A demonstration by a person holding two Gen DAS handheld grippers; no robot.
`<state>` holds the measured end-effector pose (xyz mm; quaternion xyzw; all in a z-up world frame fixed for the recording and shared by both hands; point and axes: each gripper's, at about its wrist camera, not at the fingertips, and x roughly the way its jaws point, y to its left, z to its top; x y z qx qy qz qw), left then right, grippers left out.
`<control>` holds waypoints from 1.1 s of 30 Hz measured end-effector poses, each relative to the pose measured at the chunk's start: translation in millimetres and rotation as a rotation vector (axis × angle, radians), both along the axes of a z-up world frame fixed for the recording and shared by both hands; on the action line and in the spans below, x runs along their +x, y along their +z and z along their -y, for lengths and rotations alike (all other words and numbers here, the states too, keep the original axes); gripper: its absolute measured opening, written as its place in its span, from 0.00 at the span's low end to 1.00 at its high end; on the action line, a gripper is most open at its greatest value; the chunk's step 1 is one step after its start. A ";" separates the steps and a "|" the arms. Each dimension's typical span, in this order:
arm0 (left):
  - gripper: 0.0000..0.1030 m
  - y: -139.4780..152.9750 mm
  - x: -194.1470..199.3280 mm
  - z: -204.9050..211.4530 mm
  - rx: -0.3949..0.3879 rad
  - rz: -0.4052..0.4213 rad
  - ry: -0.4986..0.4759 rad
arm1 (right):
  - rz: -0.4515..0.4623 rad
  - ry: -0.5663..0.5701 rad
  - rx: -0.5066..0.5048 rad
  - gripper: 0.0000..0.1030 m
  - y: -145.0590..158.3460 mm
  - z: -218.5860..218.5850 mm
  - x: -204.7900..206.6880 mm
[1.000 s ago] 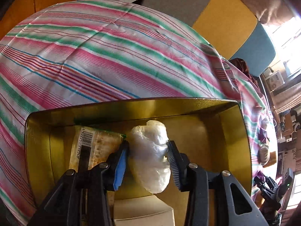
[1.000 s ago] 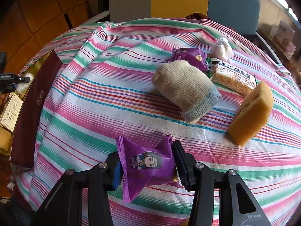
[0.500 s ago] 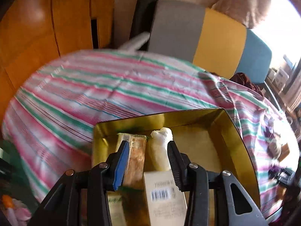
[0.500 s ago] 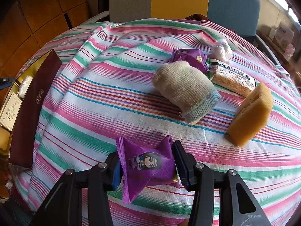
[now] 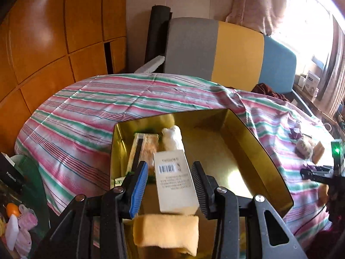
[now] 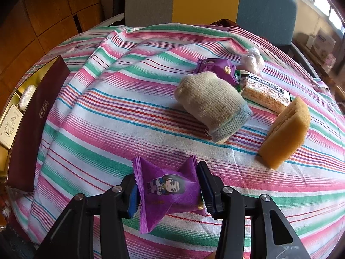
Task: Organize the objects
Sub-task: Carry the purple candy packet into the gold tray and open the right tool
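Observation:
My left gripper hovers open above the gold-lined box, with nothing between its pads. Inside the box lie a white carton with a barcode, a yellow sponge, a wrapped snack bar and a small white bag. My right gripper is shut on a purple snack packet, just above the striped tablecloth. The box's maroon outer wall stands at the far left of the right wrist view.
On the cloth ahead of the right gripper lie a knitted sock, an orange sponge, another purple packet, a wrapped bar and a white bag. A grey, yellow and blue seat back stands behind the table.
The left gripper has drawn back and up from the box, leaving the white bag lying inside. The right gripper has stayed put with the purple packet.

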<state>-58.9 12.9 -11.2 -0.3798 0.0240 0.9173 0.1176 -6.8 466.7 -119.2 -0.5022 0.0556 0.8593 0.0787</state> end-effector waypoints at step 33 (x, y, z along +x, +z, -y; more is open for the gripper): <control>0.41 -21.2 1.1 83.8 0.141 0.062 0.143 | -0.040 0.262 -0.262 0.44 50.1 273.7 -149.6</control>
